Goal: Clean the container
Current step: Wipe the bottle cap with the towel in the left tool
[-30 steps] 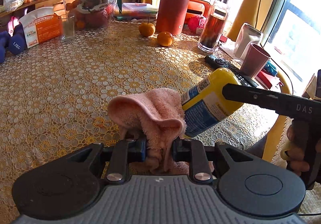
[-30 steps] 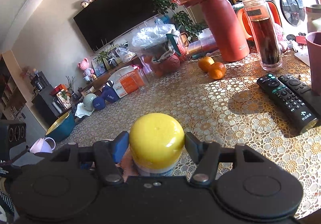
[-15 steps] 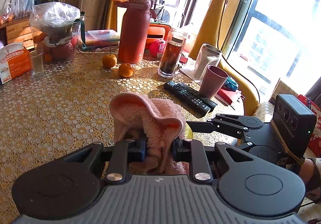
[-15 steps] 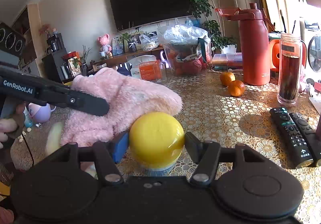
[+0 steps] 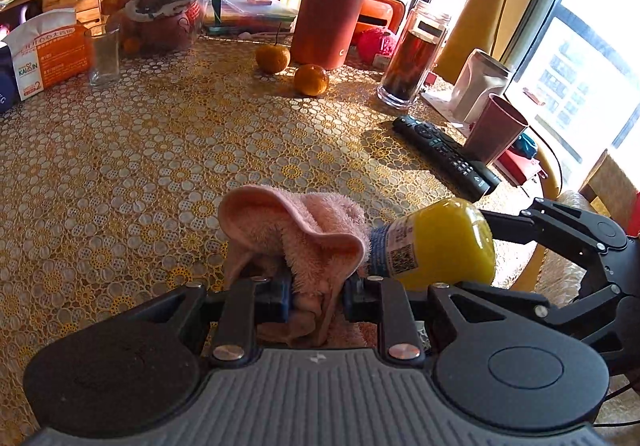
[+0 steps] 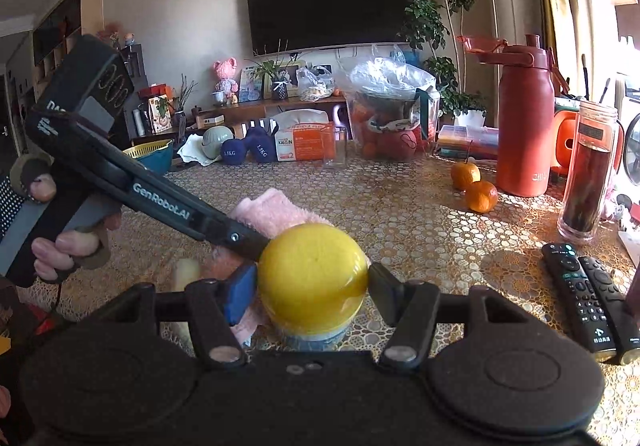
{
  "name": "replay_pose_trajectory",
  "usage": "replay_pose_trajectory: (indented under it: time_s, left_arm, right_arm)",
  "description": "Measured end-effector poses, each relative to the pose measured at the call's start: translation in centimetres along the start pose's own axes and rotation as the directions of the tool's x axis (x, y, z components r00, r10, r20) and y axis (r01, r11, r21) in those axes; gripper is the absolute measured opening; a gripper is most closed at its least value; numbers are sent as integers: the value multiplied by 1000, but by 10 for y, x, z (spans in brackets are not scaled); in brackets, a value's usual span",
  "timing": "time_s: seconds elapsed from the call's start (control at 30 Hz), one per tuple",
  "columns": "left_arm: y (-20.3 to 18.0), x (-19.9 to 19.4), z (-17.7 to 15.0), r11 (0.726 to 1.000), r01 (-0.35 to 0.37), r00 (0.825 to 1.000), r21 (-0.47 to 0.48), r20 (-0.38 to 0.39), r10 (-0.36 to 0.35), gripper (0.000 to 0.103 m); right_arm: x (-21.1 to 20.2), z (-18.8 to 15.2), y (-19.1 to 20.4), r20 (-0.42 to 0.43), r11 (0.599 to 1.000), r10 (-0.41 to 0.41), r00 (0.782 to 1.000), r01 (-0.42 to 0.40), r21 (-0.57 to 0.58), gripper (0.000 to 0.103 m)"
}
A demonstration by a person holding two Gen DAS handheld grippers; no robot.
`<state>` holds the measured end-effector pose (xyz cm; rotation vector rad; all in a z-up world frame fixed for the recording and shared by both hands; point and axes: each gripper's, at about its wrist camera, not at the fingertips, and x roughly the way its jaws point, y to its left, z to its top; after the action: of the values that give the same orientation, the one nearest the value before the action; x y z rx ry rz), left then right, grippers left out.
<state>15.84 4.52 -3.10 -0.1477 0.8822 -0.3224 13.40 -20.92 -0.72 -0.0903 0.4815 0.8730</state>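
Clamping the pink cloth [image 5: 308,230] in my left claw [image 5: 316,296] and gripping the yellow-capped container [image 5: 436,242] above the table [image 5: 160,150] in my right claw [image 6: 310,280], I am wiping its labelled side, judging much surface unwiped.

The cloth [image 5: 304,230] is pale pink and fluffy. The container [image 5: 436,244] has a yellow cap end and a blue-and-white label. The worktop [image 5: 160,150] wears a gold lace pattern of rings and flowers. Both grippers are black, the left gripper [image 5: 316,294] with blue pads [image 5: 280,296], the right gripper [image 6: 312,284] likewise. The flask [image 5: 330,2] is brick red, the two oranges [image 5: 311,79] orange, the remotes [image 6: 588,302] black, the cup [image 5: 494,130] dusky red.
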Motion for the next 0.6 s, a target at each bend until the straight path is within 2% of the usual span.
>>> replay_pose_trajectory:
  time_s: [0.13, 0.27, 0.47, 0.6]
  left_arm:
    - [11, 0, -9, 1000, -10, 1000, -27, -8, 10, 22]
    - [12, -25, -10, 1000, 4, 999, -29, 38, -3, 22]
    - [-3, -75, -1, 995, 99, 986, 5, 135, -98, 22]
    - [-23, -80, 5, 988, 142, 979, 66, 140, -151, 22]
  right_arm:
    - [-2, -1, -1, -5, 1000, 6, 1000, -6, -16, 60]
    - [-3, -2, 2, -8, 999, 11, 1000, -11, -48, 60]
    - [-4, -2, 5, -5, 998, 12, 1000, -12, -64, 60]
    - [-4, -3, 6, -6, 997, 11, 1000, -11, -77, 60]
